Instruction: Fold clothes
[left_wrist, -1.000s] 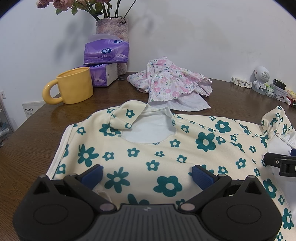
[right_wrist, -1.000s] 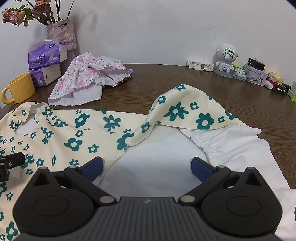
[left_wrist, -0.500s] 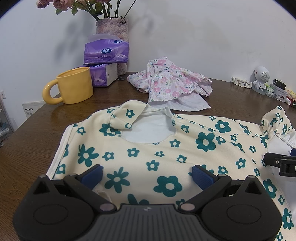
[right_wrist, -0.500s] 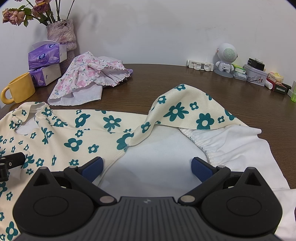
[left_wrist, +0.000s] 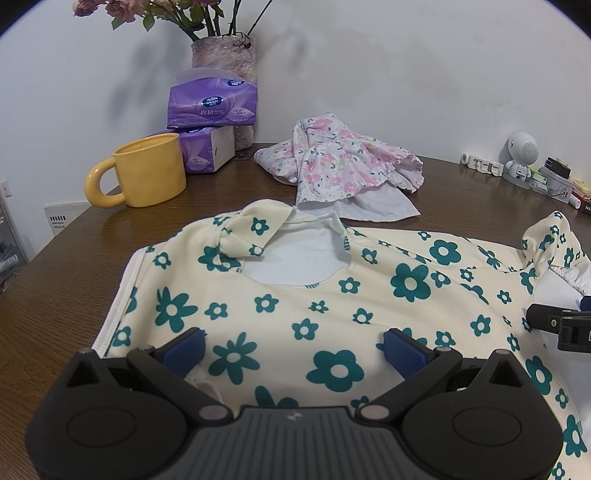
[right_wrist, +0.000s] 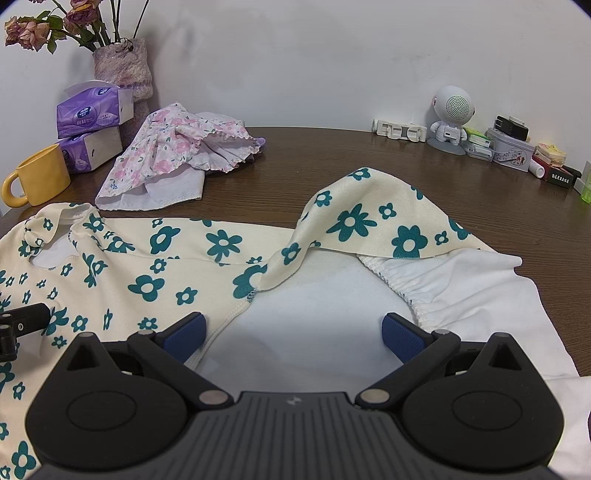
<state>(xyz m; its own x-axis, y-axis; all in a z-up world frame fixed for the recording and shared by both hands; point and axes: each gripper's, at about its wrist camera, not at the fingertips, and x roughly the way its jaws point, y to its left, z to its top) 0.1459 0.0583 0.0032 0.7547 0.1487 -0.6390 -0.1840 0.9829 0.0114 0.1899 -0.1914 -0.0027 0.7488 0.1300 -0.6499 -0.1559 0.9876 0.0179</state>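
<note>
Tongs on both sides gape wide, left tongs (left_wrist: 293, 341) and right tongs (right_wrist: 293, 334) hovering over the flowered top (left_wrist: 369, 295) spread along the surface's near edge. Its flipped hem (right_wrist: 369, 221) could bunch any fold.

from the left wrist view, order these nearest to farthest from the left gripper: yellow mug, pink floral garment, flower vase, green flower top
1. green flower top, spread directly under and ahead of the left gripper.
2. yellow mug, ahead on the left.
3. pink floral garment, ahead, just right of centre; close to the mug in depth, so these two are hard to separate.
4. flower vase, at the back by the wall.
</note>
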